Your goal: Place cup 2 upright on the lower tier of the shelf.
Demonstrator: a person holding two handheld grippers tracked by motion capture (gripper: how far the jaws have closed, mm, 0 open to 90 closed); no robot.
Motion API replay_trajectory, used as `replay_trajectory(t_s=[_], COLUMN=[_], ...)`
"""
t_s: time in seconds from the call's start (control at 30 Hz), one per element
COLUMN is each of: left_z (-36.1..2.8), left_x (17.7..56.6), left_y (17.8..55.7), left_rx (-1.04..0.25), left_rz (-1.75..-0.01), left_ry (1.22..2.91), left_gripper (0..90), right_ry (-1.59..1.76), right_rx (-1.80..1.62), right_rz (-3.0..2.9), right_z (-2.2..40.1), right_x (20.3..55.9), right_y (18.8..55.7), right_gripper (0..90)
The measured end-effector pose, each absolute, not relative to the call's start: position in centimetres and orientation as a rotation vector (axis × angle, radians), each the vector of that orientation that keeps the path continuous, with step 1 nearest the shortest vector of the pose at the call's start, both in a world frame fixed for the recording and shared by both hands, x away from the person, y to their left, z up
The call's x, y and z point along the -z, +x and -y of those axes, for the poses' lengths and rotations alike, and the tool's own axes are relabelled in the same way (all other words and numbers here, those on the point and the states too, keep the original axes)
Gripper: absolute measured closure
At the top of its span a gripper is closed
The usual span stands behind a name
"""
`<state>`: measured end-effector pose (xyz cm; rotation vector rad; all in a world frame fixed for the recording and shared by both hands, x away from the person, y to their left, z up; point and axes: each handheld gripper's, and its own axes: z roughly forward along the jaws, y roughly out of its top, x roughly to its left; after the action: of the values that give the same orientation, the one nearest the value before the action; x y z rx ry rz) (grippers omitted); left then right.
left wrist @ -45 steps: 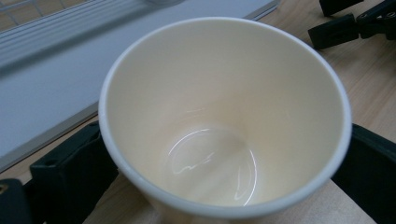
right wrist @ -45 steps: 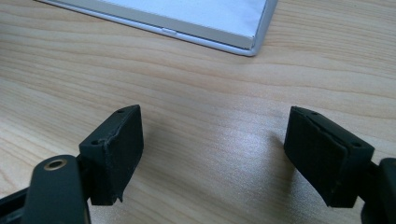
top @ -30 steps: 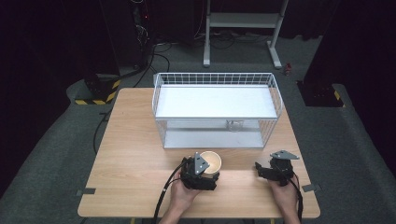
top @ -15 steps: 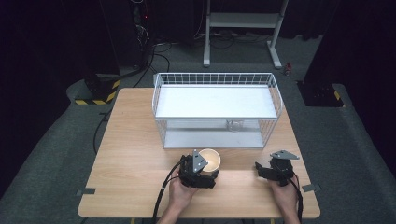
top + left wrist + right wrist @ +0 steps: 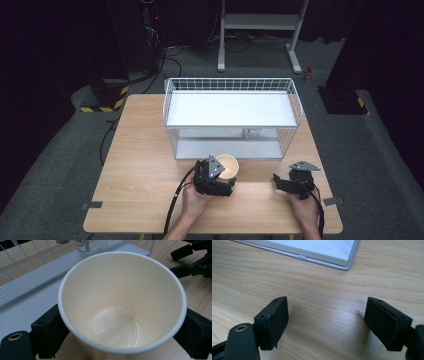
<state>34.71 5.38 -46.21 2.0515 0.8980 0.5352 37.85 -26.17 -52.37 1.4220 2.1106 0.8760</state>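
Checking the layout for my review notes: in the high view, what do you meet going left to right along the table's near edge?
Left hand-held gripper shut on the paper cup → right hand-held gripper, open.

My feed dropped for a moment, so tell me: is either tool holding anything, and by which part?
The left tool holds the paper cup by its side wall, just below the rim. The right tool is open, holding nothing.

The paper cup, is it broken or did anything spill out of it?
No. The cream paper cup looks whole, with a round, even rim, and it is empty and dry inside. The left gripper holds it upright by its sides, in front of the white wire basket. The light wooden table shows no spill.
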Motion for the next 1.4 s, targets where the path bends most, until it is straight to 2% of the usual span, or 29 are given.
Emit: replay_trajectory(t_s=[0.8, 1.13, 1.4], left_z=[-5.3, -5.9, -5.4], left_x=[45.0, 45.1, 44.5], left_y=[37.7, 39.3, 40.4], left_rx=[-0.562, -0.531, -0.582], left_rz=[-0.938, -1.005, -1.017], left_ry=[2.029, 1.98, 1.977], left_gripper=[9.8, 9.8, 9.8], right_ry=[1.422, 1.422, 1.422], right_rx=[-0.876, -0.876, -0.876], right_rz=[-2.11, -2.11, -2.11], right_z=[26.2, 26.2, 26.2], right_x=[52.4, 52.4, 52.4], right_y=[37.8, 37.8, 37.8], right_gripper=[19.7, 19.7, 19.7])
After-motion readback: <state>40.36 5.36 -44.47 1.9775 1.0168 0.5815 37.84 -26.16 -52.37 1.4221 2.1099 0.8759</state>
